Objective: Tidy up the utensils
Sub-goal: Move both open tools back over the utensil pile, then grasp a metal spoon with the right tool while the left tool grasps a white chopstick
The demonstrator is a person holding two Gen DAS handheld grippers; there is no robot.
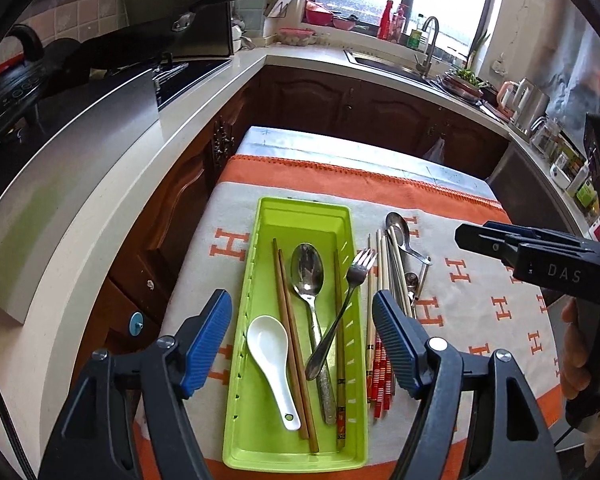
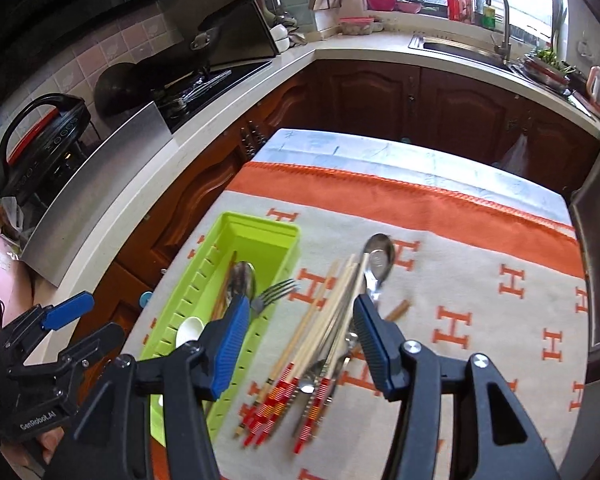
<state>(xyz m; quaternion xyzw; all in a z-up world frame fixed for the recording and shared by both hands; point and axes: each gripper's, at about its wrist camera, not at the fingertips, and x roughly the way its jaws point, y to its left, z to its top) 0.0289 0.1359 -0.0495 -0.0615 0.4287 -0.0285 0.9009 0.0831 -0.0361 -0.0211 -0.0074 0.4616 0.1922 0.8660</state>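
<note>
A lime green utensil tray (image 1: 300, 210) lies on the cloth. It holds a white ceramic spoon (image 1: 269, 354), brown chopsticks (image 1: 291, 336), a metal spoon (image 1: 309, 276), a fork (image 1: 340, 312) leaning on the right wall, and one more chopstick (image 1: 340, 360). Right of the tray lies a pile of pale chopsticks with red ends (image 1: 380, 376) and metal spoons (image 1: 400, 226). My left gripper (image 1: 302, 340) is open above the tray. My right gripper (image 2: 298, 346) is open above the loose pile (image 2: 320, 344), empty; the tray (image 2: 260, 236) is at its left.
The table carries a grey cloth with orange border and H marks (image 1: 480, 304). Kitchen counters (image 1: 204, 92) wrap around left and back, with a stove, a sink (image 1: 388, 62) and appliances. Wooden cabinets (image 1: 340, 100) stand behind the table.
</note>
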